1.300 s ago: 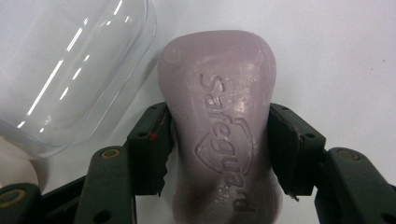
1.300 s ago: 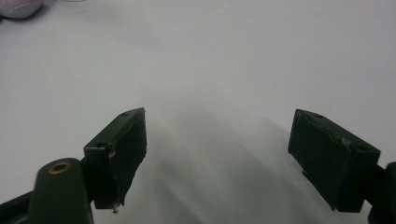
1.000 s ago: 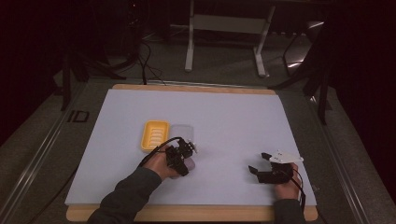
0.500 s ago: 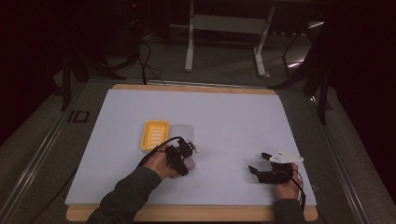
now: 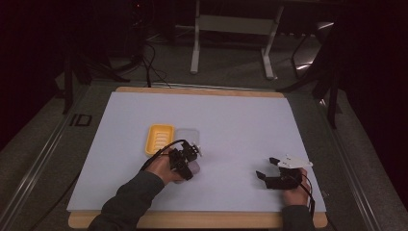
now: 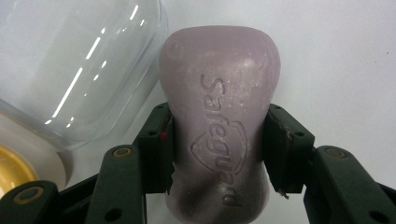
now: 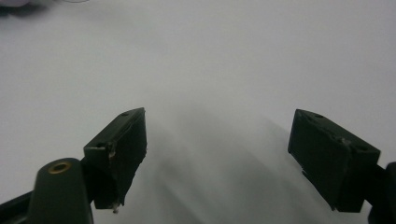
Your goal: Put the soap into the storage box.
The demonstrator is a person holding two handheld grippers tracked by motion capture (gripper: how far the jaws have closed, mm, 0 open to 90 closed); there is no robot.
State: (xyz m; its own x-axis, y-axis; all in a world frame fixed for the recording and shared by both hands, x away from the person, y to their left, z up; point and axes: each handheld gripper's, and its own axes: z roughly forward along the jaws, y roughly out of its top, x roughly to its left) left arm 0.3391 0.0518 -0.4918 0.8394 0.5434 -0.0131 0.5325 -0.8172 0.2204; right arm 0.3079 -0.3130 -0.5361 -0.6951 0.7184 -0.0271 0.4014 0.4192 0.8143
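On table, one soap bar (image 6: 217,121), one yellow tray (image 5: 159,139), one clear lid (image 6: 70,60)

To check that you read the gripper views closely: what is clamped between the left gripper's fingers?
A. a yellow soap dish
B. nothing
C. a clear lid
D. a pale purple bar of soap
D: in the left gripper view the left gripper has its fingers pressed on both sides of the purple soap bar stamped Safeguard.

"safeguard" embossed on purple soap bar (image 6: 219,121).
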